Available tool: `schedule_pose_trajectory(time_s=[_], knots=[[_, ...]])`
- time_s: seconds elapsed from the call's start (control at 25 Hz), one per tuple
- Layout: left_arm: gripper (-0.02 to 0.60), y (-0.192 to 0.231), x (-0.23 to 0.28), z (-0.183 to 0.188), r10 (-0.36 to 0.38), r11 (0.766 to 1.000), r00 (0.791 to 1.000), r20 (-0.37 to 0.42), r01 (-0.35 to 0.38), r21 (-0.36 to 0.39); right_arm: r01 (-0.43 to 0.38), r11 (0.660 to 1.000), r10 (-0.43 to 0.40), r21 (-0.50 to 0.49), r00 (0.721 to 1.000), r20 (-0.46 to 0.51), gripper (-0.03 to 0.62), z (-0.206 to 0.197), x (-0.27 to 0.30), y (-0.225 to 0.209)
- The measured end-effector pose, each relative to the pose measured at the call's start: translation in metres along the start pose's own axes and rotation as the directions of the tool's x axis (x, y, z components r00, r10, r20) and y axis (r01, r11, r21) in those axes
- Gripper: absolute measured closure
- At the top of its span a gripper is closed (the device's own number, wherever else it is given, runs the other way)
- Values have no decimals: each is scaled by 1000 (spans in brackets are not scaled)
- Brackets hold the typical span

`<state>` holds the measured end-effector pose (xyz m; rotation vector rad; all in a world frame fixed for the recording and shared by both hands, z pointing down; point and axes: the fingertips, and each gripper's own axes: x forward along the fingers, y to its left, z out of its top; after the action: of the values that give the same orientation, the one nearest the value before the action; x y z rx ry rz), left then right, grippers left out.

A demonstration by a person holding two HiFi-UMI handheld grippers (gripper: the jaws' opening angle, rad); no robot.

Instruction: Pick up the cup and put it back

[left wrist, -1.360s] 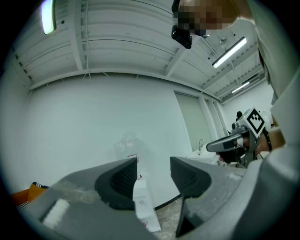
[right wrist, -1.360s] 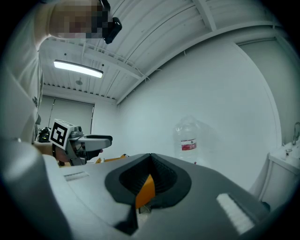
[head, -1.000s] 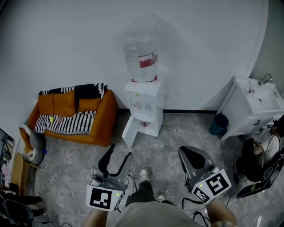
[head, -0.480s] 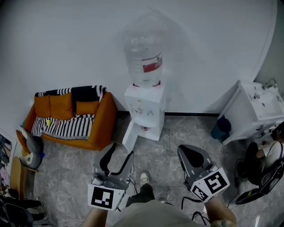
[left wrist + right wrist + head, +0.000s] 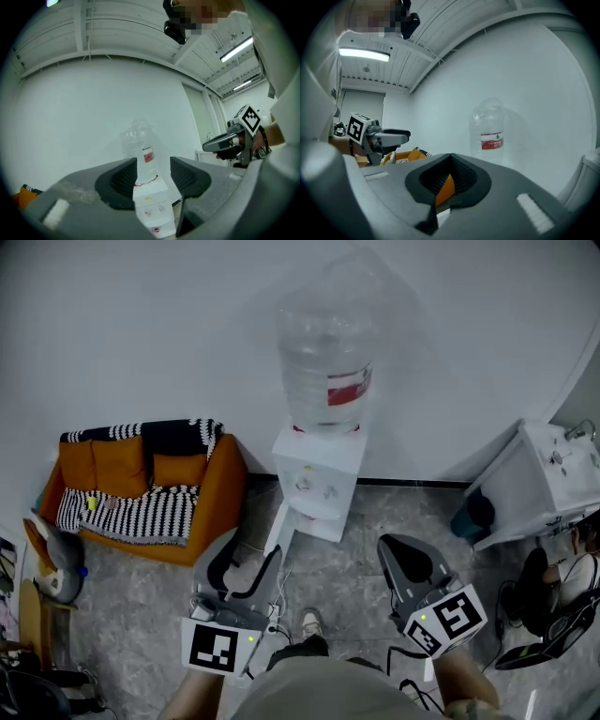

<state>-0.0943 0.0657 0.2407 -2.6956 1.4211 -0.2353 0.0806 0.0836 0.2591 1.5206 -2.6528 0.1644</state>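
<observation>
- Cup [image 5: 156, 229]: we read the small red thing in the low niche of the water dispenser [image 5: 319, 479] as it. Too small to be sure. Not clear in head view.
- Dispenser stands on the floor [image 5: 347, 559] against the wall, big clear bottle [image 5: 326, 362] on top. It's straight ahead of us, well apart from both tongs.
- Left tongs [image 5: 255, 549]: open, nothing between them. In left gripper view the dispenser column sits right in the gap, so they're aimed at it but far off.
- Cup lies ahead of and below the left tongs' line. It shows at the very bottom edge of that view, under the gap.
- Right tongs [image 5: 389, 547]: closed, empty. The orange seen through the slit in right gripper view is the sofa [image 5: 141, 484] far behind, not a held thing.
- Right tongs point more to the sofa side; the bottle sits right of their centreline. Not lined up on the niche.
- Which arm: in head view the dispenser sits roughly between the two. Our call is left, since it's already open and on axis.
- Cup axis: prob upright in the niche, can't confirm. If so, come in level from the front, with the tongs either side of the cup wall.
- Next move needs fwd travel plus a drop in height to niche lvl. Risk: clipping the niche edges or the taps above on entry.
</observation>
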Motion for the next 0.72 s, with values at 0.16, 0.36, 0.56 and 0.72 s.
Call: schedule_pose_trajectory(time_s=[0.16, 0.36, 0.56, 0.72], knots=[[353, 35, 24, -4, -11, 1000, 1000, 8, 11, 12, 29, 999, -29, -27, 1000, -2, 591, 6, 34, -8], [353, 57, 47, -9, -24, 1000, 1000, 1, 24, 1, 58, 998, -59, -23, 998, -21, 591, 7, 61, -23], [353, 70, 58, -22, 15, 1000, 999, -42, -16, -18, 32, 999, -32, -23, 999, 7, 591, 16, 76, -30], [353, 72, 71, -26, 41, 999, 997, -59, -43, -33, 13, 1000, -12, -12, 999, 30, 591, 19, 83, -47]])
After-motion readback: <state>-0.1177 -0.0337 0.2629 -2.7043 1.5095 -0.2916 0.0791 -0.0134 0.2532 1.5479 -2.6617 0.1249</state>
